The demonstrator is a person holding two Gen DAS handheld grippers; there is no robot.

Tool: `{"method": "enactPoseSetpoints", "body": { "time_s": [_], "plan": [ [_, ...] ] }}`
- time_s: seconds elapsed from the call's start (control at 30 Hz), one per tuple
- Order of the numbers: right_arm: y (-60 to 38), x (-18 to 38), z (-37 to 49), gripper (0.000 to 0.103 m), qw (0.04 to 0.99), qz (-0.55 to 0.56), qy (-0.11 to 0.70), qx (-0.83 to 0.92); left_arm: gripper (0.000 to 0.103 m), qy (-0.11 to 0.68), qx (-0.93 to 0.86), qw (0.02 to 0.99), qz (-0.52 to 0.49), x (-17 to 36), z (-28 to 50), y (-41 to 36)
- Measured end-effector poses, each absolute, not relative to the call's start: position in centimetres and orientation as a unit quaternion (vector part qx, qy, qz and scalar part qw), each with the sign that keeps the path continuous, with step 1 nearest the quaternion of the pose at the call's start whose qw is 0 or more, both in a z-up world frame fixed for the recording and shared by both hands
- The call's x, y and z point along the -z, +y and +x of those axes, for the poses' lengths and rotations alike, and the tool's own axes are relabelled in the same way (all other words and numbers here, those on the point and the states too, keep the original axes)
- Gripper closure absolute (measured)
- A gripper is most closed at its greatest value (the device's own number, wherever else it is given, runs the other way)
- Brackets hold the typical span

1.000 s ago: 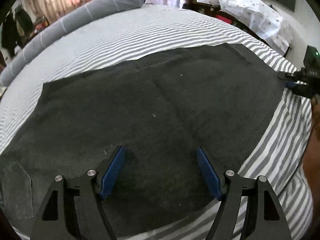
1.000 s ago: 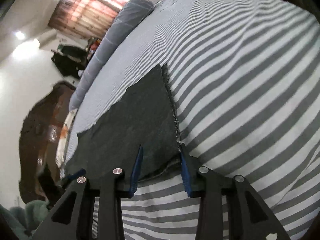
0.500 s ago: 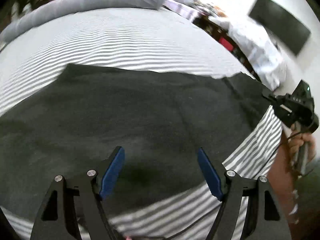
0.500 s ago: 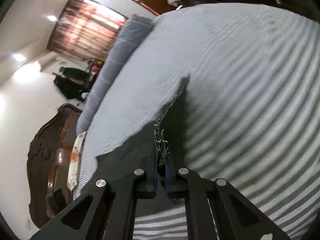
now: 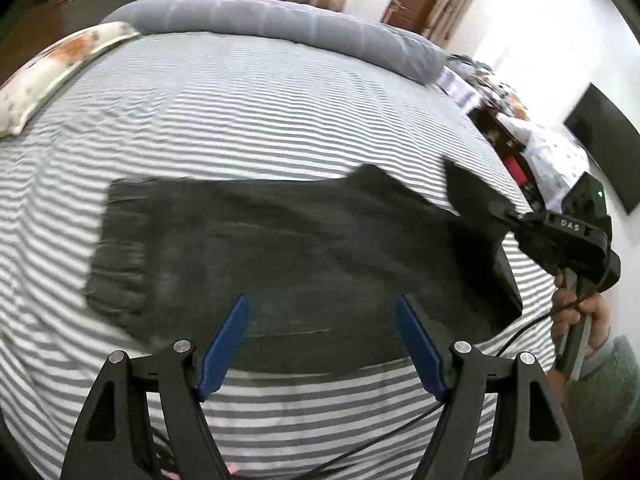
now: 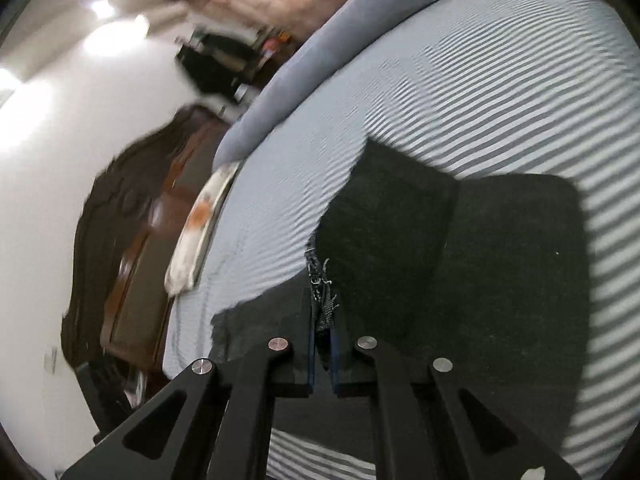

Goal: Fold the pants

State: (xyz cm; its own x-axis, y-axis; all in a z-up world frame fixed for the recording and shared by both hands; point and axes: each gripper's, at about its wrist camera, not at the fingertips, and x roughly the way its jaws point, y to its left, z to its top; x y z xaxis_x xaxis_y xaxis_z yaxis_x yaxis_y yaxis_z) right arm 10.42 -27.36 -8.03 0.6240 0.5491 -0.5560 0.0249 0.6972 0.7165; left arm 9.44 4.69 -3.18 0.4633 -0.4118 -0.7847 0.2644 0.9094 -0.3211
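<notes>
Grey-and-white striped bed (image 5: pixel 248 120), dark pants (image 5: pixel 288 248) spread across it, grey bolster (image 5: pixel 280 28), patterned pillow (image 5: pixel 60 68) at its edge

The left end of the dark pants (image 5: pixel 280 256) smears into streaks in the left wrist view, so the hem or waistband detail there cannot be read. Their near edge is covered in part by the left tool (image 5: pixel 322 340), whose arms run off the bottom of the picture. In the right wrist view the right tool (image 6: pixel 322 340) hides the fabric pinched between its pads; only a frayed edge shows above them. The lifted flap covers the cloth beneath it. The bed (image 5: pixel 240 120) is cut off at both sides in the left view. The headboard (image 6: pixel 120 240) and the room behind it are blurred beyond telling.
</notes>
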Motion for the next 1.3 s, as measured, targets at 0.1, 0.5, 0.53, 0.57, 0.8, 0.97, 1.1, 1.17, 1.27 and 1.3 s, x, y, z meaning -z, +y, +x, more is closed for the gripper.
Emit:
{"method": "enactPoseSetpoints", "body": {
  "time_s": [0.1, 0.5, 0.53, 0.57, 0.8, 0.97, 1.1, 1.17, 1.27, 1.3],
  "plan": [
    [-21.8, 9.7, 11.4, 0.096, 0.816, 0.329, 0.437, -0.185, 0.027, 0.482, 0.187, 0.85, -0.101, 4.2, 9.6, 6.6],
    [-14.8, 13.8, 9.8, 0.065, 0.81, 0.253, 0.504, -0.162, 0.027, 0.505, 0.227, 0.813, -0.18, 6.4, 12.6, 6.4],
    [-15.2, 13.5, 8.5, 0.063, 0.814, 0.262, 0.493, -0.162, 0.027, 0.507, 0.233, 0.809, -0.185, 6.6, 12.7, 6.1],
    [-15.6, 13.4, 7.6, 0.062, 0.814, 0.271, 0.489, -0.161, 0.027, 0.508, 0.24, 0.806, -0.189, 6.8, 12.6, 5.8],
    [-19.7, 15.3, 3.3, 0.062, 0.804, 0.342, 0.475, -0.109, 0.027, 0.559, 0.266, 0.749, -0.238, 10.4, 14.6, 2.3],
    [-24.1, 16.8, 1.3, 0.062, 0.795, 0.407, 0.445, -0.061, 0.027, 0.559, 0.248, 0.756, -0.231, 11.5, 15.9, 0.2],
    [-27.7, 17.1, 0.4, 0.064, 0.791, 0.44, 0.425, -0.031, 0.027, 0.564, 0.244, 0.761, -0.209, 12.6, 16.6, -1.5],
    [-29.4, 16.8, -0.1, 0.064, 0.795, 0.442, 0.415, -0.014, 0.031, 0.558, 0.245, 0.768, -0.197, 12.8, 16.4, -2.1],
    [-31.3, 16.5, -0.9, 0.066, 0.796, 0.455, 0.399, 0.004, 0.061, 0.551, 0.268, 0.768, -0.183, 12.8, 15.8, -2.9],
    [-31.8, 16.5, -1.1, 0.068, 0.794, 0.46, 0.396, 0.008, 0.068, 0.552, 0.276, 0.767, -0.176, 12.9, 15.6, -3.3]
  ]
}}
